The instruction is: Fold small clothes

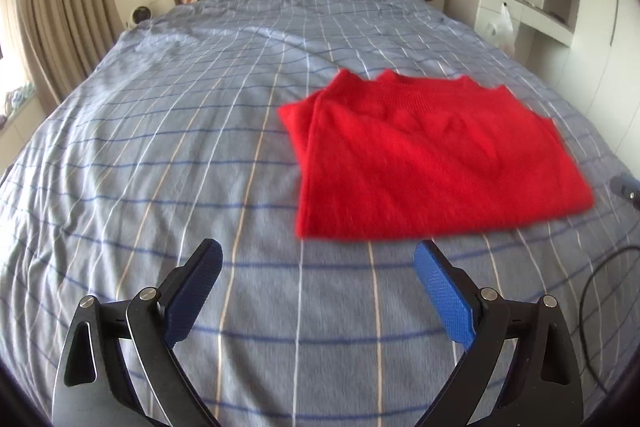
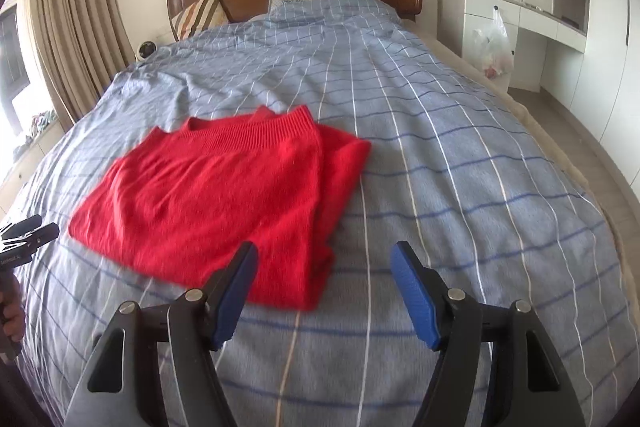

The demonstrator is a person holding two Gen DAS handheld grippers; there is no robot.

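A folded red sweater [image 1: 432,155] is lying on the blue checked bed [image 1: 180,147], right of centre in the left view. The left gripper [image 1: 318,267] and right gripper [image 2: 324,269] are hovering with jaws spread wide, holding nothing.

Red knit sweater [image 2: 216,195] folded flat on the bed; ribbed collar toward the headboard

Soft daylight enters from the curtained window [image 2: 12,67] at 9 o'clock, leaving the room bright and the shadows faint. Both fisheye views bow the bedspread [image 1: 160,147] grid lines and darken to black at the corners. The red sweater [image 1: 432,155] looks slightly motion-blurred along its edges, its colour oversaturated.
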